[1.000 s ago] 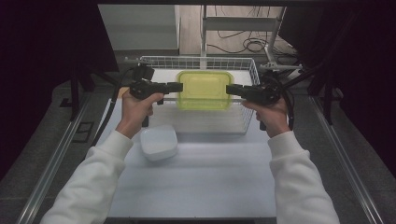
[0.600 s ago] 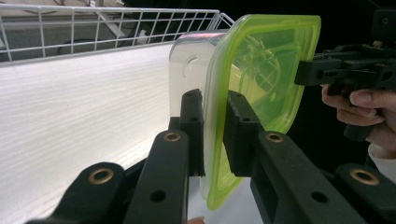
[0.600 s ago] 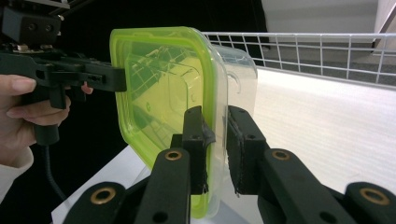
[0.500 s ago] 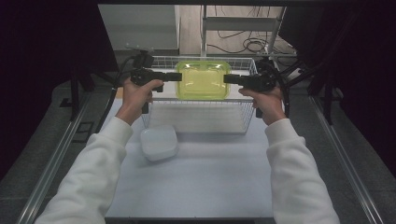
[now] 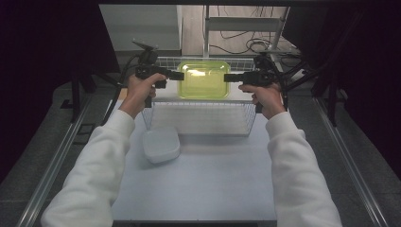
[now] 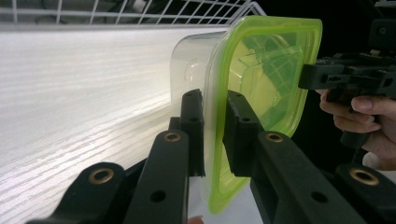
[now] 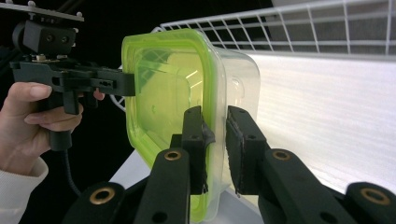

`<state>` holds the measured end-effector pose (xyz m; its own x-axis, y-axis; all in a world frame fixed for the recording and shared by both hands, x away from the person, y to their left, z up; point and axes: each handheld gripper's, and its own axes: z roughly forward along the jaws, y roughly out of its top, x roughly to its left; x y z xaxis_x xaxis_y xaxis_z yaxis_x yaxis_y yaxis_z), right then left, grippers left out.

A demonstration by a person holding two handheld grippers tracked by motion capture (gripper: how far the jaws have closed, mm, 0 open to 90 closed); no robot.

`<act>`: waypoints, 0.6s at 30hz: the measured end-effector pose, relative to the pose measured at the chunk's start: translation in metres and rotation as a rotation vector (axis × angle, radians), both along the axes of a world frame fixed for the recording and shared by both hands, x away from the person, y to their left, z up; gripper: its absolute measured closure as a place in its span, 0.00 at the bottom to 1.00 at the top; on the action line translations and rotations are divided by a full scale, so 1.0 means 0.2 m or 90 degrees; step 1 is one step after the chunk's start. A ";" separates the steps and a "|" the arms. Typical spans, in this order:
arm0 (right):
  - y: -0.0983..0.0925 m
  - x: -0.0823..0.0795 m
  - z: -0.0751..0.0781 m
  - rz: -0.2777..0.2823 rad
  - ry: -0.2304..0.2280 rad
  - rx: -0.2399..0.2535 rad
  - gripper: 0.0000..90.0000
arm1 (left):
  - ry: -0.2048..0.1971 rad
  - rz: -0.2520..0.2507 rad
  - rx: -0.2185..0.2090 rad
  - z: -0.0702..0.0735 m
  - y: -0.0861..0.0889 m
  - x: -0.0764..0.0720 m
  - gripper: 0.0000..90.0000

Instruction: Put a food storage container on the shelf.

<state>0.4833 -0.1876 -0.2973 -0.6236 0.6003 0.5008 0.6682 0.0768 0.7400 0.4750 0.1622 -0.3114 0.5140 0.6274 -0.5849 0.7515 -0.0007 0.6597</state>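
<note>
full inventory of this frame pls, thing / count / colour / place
box: 1, clear with green lid, held over the basket's far end between both claws
basket: 1, white wire, far half of the table
tub: 1, white, on the table beside the basket's near left corner
table: 1, pale grey
left claw: 1, black, shut on the box's rim
right claw: 1, black, shut on the opposite rim
sleeves: 2, white

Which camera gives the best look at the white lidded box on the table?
The high view: the white box sits whole on the table, in front of the wire basket. Both gripper views look at the green-lidded container.
</note>
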 end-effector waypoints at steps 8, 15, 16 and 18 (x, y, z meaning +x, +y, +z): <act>-0.01 0.12 -0.05 -0.012 0.059 0.016 0.86 | 0.056 0.014 -0.043 -0.04 0.01 0.10 0.88; 0.01 0.19 -0.08 -0.044 0.120 0.021 0.84 | 0.093 0.035 -0.059 -0.07 0.02 0.17 0.87; 0.01 0.19 -0.08 -0.052 0.128 0.027 0.83 | 0.095 0.039 -0.065 -0.08 0.02 0.18 0.86; 0.02 0.20 -0.10 -0.072 0.142 0.034 0.82 | 0.101 0.044 -0.067 -0.09 0.02 0.19 0.85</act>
